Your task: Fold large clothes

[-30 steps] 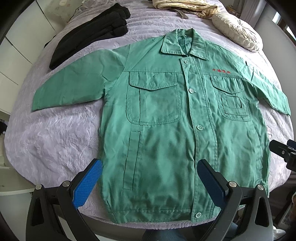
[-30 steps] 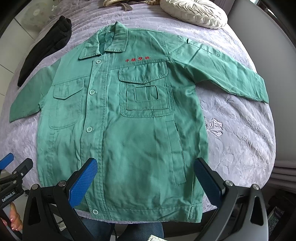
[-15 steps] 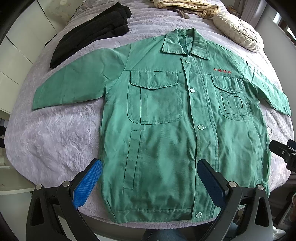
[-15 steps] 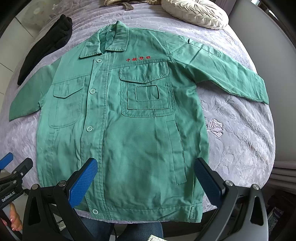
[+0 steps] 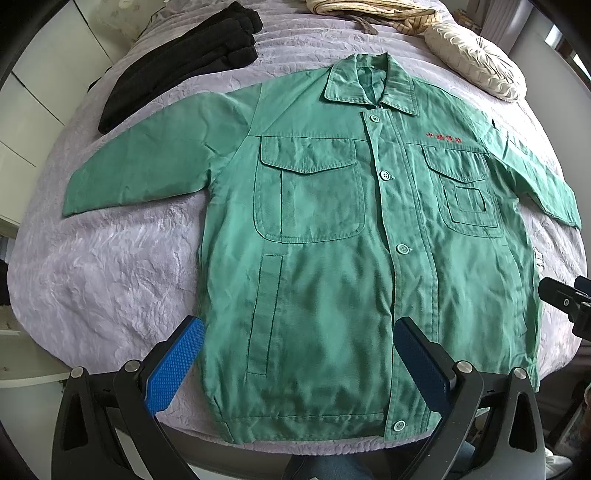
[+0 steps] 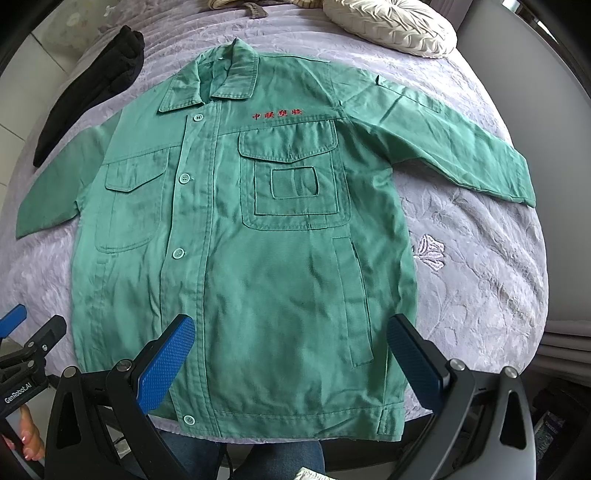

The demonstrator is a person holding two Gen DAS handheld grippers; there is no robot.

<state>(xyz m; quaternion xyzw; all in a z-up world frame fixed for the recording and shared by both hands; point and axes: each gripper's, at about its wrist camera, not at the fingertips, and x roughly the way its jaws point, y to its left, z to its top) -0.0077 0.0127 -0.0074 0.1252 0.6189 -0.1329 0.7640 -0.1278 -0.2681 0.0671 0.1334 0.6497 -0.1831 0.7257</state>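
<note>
While both of your tools hover over the near edge of the bed (image 5: pixel 110 280), little has altered in the last second: the view from each wrist has crept slightly forward and the green jacket (image 5: pixel 332 258) lies exactly as it did, flat and undisturbed. That tells me no fold has begun; in my judgement you are at the approach stage, with the whole task ahead of you. Your left gripper (image 5: pixel 295 362) has its blue pads spread wide apart and grips nothing, the jacket's lower left panel lying between and beyond them. Your right gripper (image 6: pixel 291 358) is likewise spread wide and empty, poised above the lower right panel near the hem. The jacket is laid face up on the lilac bedspread, buttoned down the front, collar at the far end from both grippers and hem nearest them, close to the bed's edge. Both sleeves are stretched outward, one beyond the left gripper's outer side, the other beyond the right gripper's outer side. Two flapped chest pockets and red embroidered lettering show ahead of the grippers; the cloth looks a stiff woven fabric with light creasing, likely to hold a fold well. Beyond the left sleeve lies a dark garment (image 5: pixel 177 62), well apart from the jacket, and a cream cushion (image 6: pixel 391 26) sits past the collar. I would expect the sleeves to be brought in first.
</note>
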